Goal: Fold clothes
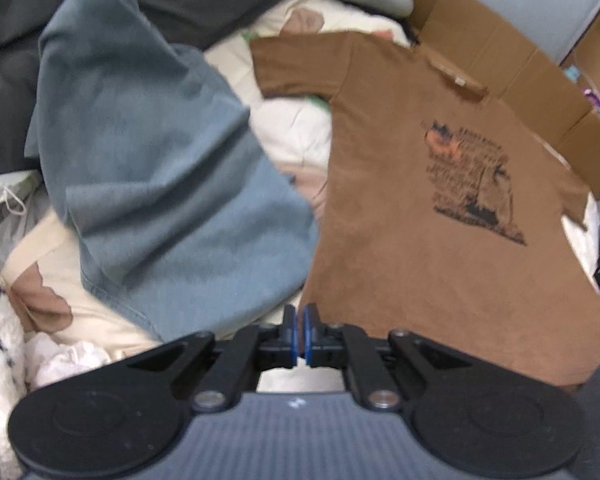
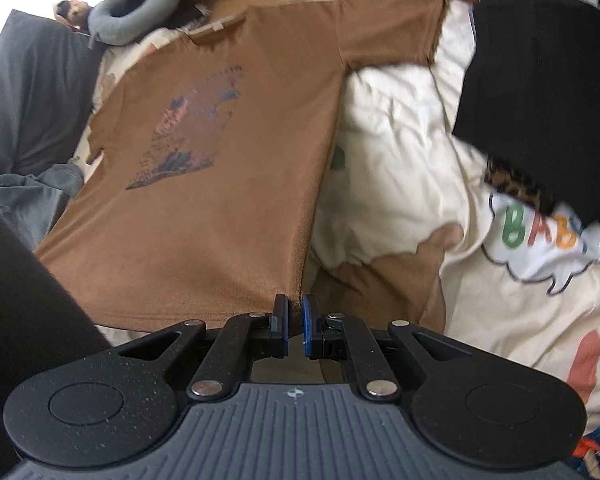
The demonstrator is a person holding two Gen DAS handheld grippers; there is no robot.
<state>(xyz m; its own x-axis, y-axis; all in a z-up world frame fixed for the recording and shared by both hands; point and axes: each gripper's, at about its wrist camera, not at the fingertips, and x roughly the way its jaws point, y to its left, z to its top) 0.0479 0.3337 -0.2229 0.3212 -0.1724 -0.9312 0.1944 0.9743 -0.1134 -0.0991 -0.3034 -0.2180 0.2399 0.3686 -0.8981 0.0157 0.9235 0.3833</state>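
Note:
A brown T-shirt (image 1: 420, 240) with a dark chest print lies spread face up on a cream blanket (image 1: 296, 136), collar at the far end. My left gripper (image 1: 300, 334) sits at the shirt's near left hem corner, its blue pads nearly together with the corner running in between them. In the right wrist view the same brown T-shirt (image 2: 220, 200) stretches away from my right gripper (image 2: 295, 330), which is shut on the near right hem corner. The hem between the two corners looks taut and slightly raised.
A blue-grey garment (image 1: 160, 160) lies crumpled left of the shirt. Flattened cardboard (image 1: 520, 60) stands behind the collar. A black garment (image 2: 540, 100) and printed cream bedding (image 2: 540, 240) lie to the right. A grey neck pillow (image 2: 132, 12) rests at the back, a dark sleeve (image 2: 20, 300) near left.

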